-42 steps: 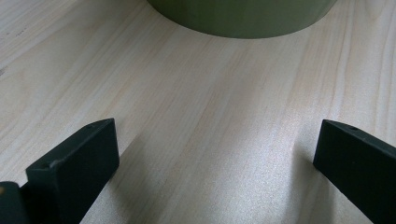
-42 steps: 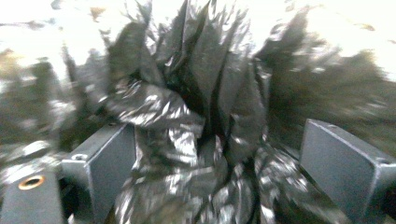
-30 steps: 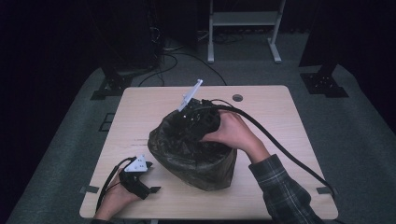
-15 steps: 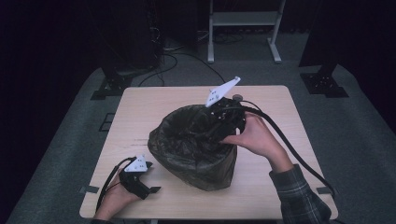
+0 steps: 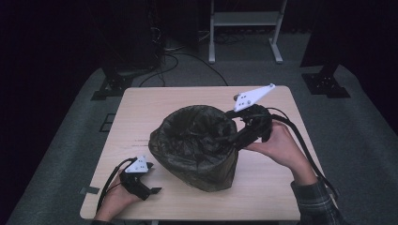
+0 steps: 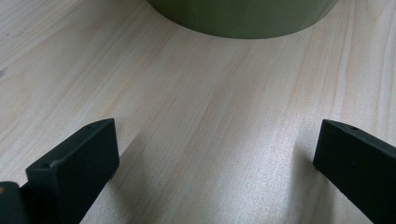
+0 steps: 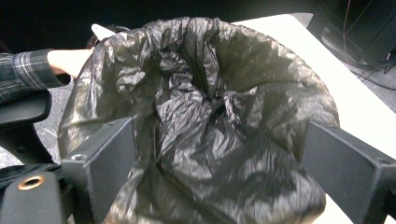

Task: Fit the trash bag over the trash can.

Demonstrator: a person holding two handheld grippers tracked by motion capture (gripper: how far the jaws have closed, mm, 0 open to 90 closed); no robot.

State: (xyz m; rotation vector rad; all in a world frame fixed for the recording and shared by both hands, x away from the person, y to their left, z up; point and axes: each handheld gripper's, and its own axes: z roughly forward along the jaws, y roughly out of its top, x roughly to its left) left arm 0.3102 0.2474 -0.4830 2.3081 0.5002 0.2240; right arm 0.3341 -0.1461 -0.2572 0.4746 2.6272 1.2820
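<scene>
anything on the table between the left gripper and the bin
Nothing: bare wood separates the left gripper from the bin, as its own view shows.

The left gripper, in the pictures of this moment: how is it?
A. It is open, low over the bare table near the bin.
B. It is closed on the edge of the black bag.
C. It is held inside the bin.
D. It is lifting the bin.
A: in the left gripper view the fingers stand wide apart over the bare wooden table, with the green bin ahead, untouched.
</scene>
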